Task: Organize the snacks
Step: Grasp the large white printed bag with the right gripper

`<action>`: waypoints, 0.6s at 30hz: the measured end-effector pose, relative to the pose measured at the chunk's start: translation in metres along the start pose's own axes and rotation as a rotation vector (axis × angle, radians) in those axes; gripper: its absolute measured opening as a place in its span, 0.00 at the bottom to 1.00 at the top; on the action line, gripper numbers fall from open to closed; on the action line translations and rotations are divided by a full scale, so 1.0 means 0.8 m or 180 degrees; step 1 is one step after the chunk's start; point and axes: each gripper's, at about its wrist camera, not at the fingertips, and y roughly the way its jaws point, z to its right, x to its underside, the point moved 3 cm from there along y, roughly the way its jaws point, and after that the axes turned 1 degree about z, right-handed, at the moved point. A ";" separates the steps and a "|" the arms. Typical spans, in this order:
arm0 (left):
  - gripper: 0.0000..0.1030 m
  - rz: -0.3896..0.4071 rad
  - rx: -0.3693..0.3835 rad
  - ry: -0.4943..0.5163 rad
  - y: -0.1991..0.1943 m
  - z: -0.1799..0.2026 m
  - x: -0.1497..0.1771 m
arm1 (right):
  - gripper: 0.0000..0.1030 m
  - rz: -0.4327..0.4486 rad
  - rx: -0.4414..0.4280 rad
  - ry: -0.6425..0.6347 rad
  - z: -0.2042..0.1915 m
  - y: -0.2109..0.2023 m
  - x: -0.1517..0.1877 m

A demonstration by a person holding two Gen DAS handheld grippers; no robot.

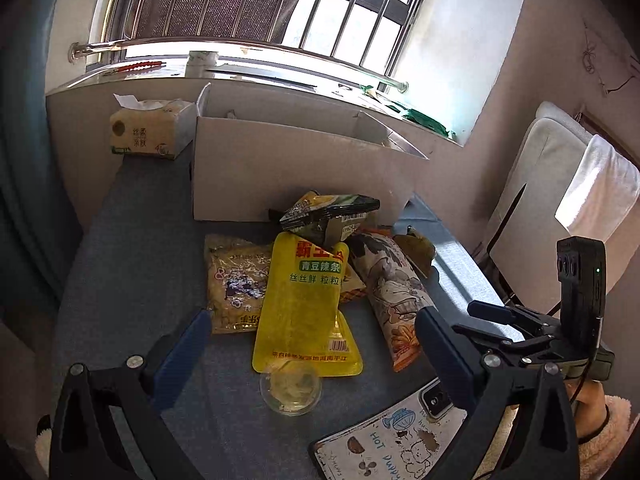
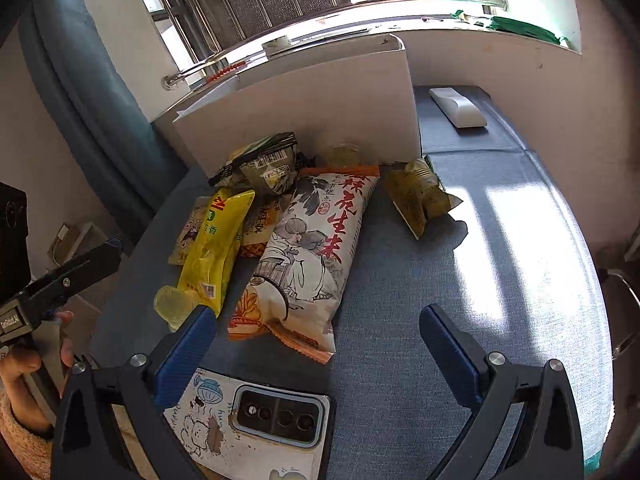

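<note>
Left wrist view: the left gripper point(image 1: 312, 344) stands wide open and holds nothing, its blue fingers point(image 1: 188, 344) either side of the lower end of the yellow pouch point(image 1: 306, 304) without touching it. The pouch lies flat on the blue-grey surface point(image 1: 132, 248), overlapping a pale printed bag point(image 1: 234, 280) to its left, with a dark packet point(image 1: 328, 210) stacked at its top end and a long illustrated bag point(image 1: 394, 284) to its right. A clear round jelly cup point(image 1: 291, 390) sits at the pouch's near edge. The open white box point(image 1: 296, 160) stands just behind the pile; a tissue pack point(image 1: 150, 128) sits to its left. Right wrist view: the right gripper point(image 2: 318, 344) is likewise fully spread and empty, positioned over the near end of the illustrated bag, with a phone point(image 2: 264, 416) directly below its left finger. A green-gold packet point(image 2: 420, 196) lies apart to the right, and a white remote point(image 2: 458, 106) rests farther back. Assessment: sorting has not visibly begun; all snacks appear outside the box. Recommended practice is to take the topmost, unobstructed item first, close on a crimped seam rather than the puffed middle, and lift clear of the box wall before releasing. Risk: the jelly cup may roll if the pouch is dragged.
</note>
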 end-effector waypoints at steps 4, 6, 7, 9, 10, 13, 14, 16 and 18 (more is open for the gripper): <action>1.00 0.0002 -0.0019 -0.0026 -0.001 -0.007 0.000 | 1.00 -0.0136 0.0032 -0.0015 -0.004 0.036 -0.027; 1.00 -0.0006 -0.0027 -0.0032 -0.001 -0.010 0.001 | 1.00 -0.0225 0.0084 -0.0059 -0.008 0.053 -0.036; 1.00 -0.0006 -0.0044 -0.0032 -0.001 -0.013 0.002 | 1.00 -0.0248 0.0108 -0.0114 -0.011 0.061 -0.041; 1.00 -0.0023 -0.0059 -0.0044 0.000 -0.015 0.004 | 1.00 -0.0311 0.0188 -0.0221 -0.017 0.076 -0.048; 1.00 -0.0038 -0.0053 -0.0042 0.001 -0.016 0.005 | 1.00 -0.0353 0.0212 -0.0264 -0.020 0.083 -0.050; 1.00 -0.0074 -0.0070 0.0001 0.005 -0.014 0.007 | 1.00 -0.0547 0.0226 -0.0330 -0.020 0.102 -0.050; 1.00 -0.0086 -0.0070 0.0015 0.007 -0.013 0.008 | 0.99 -0.0541 0.0260 -0.0400 -0.022 0.103 -0.050; 1.00 -0.0120 -0.0075 0.0041 0.012 -0.011 0.009 | 0.58 -0.0458 0.0280 -0.0478 -0.025 0.096 -0.050; 1.00 -0.0148 -0.0086 0.0074 0.016 -0.008 0.010 | 0.43 -0.0448 0.0285 -0.0445 -0.022 0.089 -0.049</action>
